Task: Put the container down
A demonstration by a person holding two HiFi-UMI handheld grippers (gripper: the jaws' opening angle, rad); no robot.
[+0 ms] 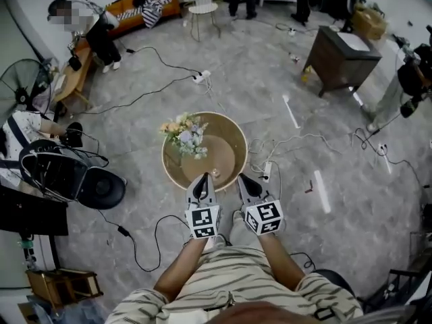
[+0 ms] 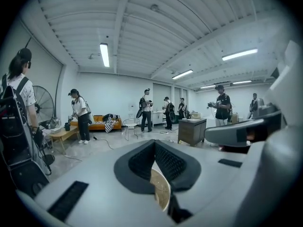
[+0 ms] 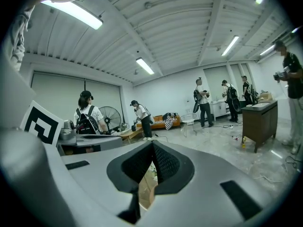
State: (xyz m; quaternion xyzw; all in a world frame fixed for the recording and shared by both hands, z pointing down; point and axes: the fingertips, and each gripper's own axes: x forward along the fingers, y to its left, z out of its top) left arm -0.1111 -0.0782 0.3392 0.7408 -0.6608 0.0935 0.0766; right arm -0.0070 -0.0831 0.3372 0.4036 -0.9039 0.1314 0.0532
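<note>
Apparently the left gripper [image 1: 202, 180] and right gripper [image 1: 242, 179] are both closed and empty. The small item just ahead of the left tips, likely the container [image 1: 214, 173], sits on the round table [image 1: 228, 151]. Risk: a forward nudge tips it, or hits the flowers [image 1: 185, 133] beyond.

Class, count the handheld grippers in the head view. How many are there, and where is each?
2. Both are at bottom centre, pointing toward the round table: the left gripper at its near rim, the right gripper just right of it. None seems hidden.
</note>
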